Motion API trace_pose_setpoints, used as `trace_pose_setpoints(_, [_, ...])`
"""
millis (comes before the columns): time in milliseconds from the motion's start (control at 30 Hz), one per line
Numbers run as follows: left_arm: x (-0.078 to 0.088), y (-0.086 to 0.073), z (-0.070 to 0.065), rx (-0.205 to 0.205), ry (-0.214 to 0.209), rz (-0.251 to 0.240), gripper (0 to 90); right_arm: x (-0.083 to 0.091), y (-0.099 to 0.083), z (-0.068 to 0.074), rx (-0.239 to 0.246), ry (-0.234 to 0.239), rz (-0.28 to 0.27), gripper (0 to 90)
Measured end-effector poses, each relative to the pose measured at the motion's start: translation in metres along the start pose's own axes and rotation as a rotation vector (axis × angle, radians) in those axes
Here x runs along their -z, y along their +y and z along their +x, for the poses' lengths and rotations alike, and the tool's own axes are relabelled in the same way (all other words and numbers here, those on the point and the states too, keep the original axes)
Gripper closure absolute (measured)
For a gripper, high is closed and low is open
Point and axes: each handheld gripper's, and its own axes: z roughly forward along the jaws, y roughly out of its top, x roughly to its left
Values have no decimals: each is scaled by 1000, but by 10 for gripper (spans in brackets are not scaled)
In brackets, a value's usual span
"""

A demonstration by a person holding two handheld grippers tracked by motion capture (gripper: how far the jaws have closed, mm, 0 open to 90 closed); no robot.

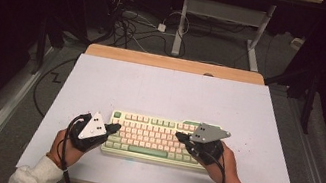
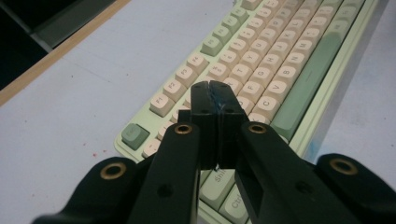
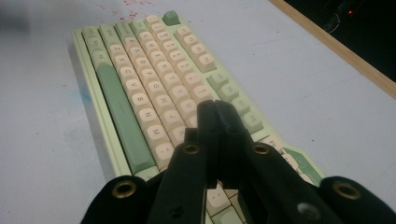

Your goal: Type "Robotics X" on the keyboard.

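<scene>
A pale green keyboard (image 1: 152, 138) with cream keys and a green space bar lies near the front middle of the white table top (image 1: 166, 92). My left gripper (image 1: 115, 127) is shut, its tips over the keyboard's left end. From its own camera, the left gripper (image 2: 209, 86) hovers above the left letter keys of the keyboard (image 2: 280, 60), jaws pressed together with nothing between. My right gripper (image 1: 178, 136) is shut too, pointing left over the keyboard's right part. In the right gripper view the right gripper (image 3: 214, 103) sits over the keys of the keyboard (image 3: 140, 79).
The white top rests on a wooden table whose far edge (image 1: 176, 64) shows beyond it. Cables (image 1: 131, 27) and a white desk frame (image 1: 223, 26) stand on the floor behind. Bare white surface lies all around the keyboard.
</scene>
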Motion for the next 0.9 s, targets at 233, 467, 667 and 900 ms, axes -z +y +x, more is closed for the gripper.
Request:
trace_pose_setpoints(233, [1, -3, -1, -1, 1, 5, 867, -11, 1, -1, 1, 2, 21, 900])
trace_pose_setpoints(467, [0, -6, -2, 4, -5, 14, 867, -20, 1, -1, 3, 6, 34, 900])
trace_pose_setpoints(667, [0, -8, -3, 6, -7, 18, 867, -24, 2, 0, 8, 11, 41, 900])
trace_pose_setpoints(900, [-1, -9, -2, 13, -18, 26, 868, -30, 4, 1, 13, 15, 48, 900])
